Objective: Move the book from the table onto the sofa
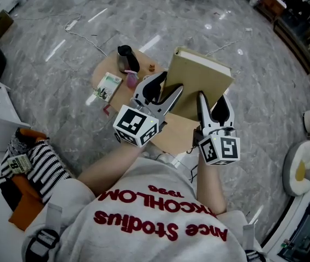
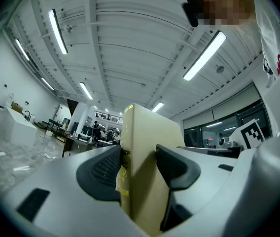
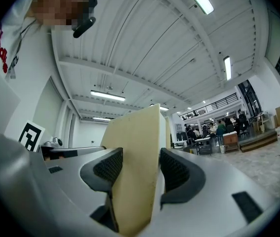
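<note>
A thick tan hardback book (image 1: 198,83), pale page edges showing, is clamped by both the left tool (image 1: 162,94) and right tool (image 1: 214,107).

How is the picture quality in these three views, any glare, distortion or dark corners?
Head view: sharp, edges bent by the wide lens, light streaks glaring off the floor; the book is evenly lit. Left gripper view: heavy fisheye, black corners, strip lights blown out. Right gripper view: same curvature and glare; a mosaic patch sits in both gripper views.
</note>
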Demonstrator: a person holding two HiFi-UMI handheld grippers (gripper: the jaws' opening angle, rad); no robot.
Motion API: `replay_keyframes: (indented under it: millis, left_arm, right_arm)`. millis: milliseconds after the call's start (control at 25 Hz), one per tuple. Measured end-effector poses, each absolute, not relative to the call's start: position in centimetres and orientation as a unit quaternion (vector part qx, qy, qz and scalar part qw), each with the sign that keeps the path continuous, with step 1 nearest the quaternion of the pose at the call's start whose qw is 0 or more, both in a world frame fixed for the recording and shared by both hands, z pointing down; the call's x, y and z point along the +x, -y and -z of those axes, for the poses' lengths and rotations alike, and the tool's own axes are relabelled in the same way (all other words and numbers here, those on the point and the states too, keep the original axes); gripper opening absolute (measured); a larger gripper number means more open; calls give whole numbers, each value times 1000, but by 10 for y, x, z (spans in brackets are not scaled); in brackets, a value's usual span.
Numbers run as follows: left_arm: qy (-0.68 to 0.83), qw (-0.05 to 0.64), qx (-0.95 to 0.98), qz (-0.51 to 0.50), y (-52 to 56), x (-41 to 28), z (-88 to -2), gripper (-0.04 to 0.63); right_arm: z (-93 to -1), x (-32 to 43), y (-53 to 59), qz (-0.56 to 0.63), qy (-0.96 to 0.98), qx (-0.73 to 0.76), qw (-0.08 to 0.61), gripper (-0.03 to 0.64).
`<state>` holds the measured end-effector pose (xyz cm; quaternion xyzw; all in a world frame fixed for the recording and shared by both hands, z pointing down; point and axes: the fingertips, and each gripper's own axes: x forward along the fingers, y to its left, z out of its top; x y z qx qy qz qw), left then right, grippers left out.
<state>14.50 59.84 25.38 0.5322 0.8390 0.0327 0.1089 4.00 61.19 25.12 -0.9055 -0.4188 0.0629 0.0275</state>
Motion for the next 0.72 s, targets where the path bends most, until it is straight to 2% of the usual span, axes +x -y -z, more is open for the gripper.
replay_keyframes:
  millis: [720]
  left_arm:
    - [-772, 117, 624, -27, -573, 199, -264, 224]
  right_arm:
    - [-260, 99, -610, -59, 315, -946, 41, 264]
